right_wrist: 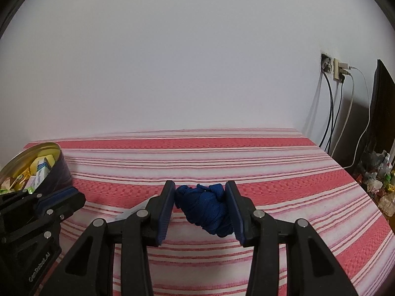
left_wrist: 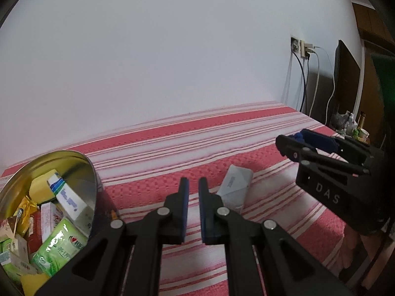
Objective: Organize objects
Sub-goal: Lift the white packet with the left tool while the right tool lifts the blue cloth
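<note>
Blue cord bundle [right_wrist: 206,207]: a knotted wad of woven cord, judged light, soft and squashy; not fragile, but loose loops could snag or slip free.
Where it is: raised above the striped bedspread [right_wrist: 271,162], pinched between the pads of the right gripper [right_wrist: 200,209].
Best hold: across the thick middle of the wad, as it is taken now.
Right gripper: partly spread, pads pressing both sides of the bundle.
Left gripper [left_wrist: 193,209]: pressed nearly together, holding nothing, hovering over the bedspread.
White packet [left_wrist: 235,187]: lies flat on the bedspread just beyond the left gripper; looks light and crinkly.
Round tin [left_wrist: 74,155]: at the left, already filled with small boxes and packets.
</note>
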Demonstrator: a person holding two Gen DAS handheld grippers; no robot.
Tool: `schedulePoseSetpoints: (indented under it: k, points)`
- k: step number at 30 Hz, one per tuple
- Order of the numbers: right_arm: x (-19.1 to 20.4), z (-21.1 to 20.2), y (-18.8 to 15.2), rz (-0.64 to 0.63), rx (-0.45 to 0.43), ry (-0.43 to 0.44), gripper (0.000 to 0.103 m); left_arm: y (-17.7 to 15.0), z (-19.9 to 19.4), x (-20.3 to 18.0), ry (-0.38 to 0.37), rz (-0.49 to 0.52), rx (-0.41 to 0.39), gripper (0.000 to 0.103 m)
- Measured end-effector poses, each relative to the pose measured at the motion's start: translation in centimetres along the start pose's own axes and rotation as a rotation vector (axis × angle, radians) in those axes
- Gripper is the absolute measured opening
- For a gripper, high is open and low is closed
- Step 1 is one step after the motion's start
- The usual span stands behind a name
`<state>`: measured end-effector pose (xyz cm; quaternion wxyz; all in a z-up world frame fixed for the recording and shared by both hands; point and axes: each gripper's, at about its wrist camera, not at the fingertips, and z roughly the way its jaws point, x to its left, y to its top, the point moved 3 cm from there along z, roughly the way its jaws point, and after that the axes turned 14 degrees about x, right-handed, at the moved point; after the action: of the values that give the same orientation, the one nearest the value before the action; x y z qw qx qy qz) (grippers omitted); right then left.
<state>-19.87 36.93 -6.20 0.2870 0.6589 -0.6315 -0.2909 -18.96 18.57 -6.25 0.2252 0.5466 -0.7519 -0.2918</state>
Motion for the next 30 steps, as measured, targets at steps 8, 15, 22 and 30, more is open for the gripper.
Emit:
schedulePoseSetpoints:
  k: [8,15,22,30]
  points:
    - [-0.1,-0.4,-0.4,0.015,-0.002,0.007,0.045,0.1,0.8,-0.2,-0.034,0.015,0.057,0.006]
    - [-3.9,0.7,-0.1,0.091,0.058,-0.085,0.045,1.8,3.7,-2.6,-0.089,0.093,0.141,0.012]
    - [-8.0,1.8,-0.1,0.177,0.113,-0.041,0.045,2.5,5.8,-4.9,-0.112,0.147,0.224,0.04]
    - [-6.6,1.1,0.1,0.106,0.079,-0.073,0.045,2.2,6.0,-4.8,-0.124,0.138,0.25,0.037]
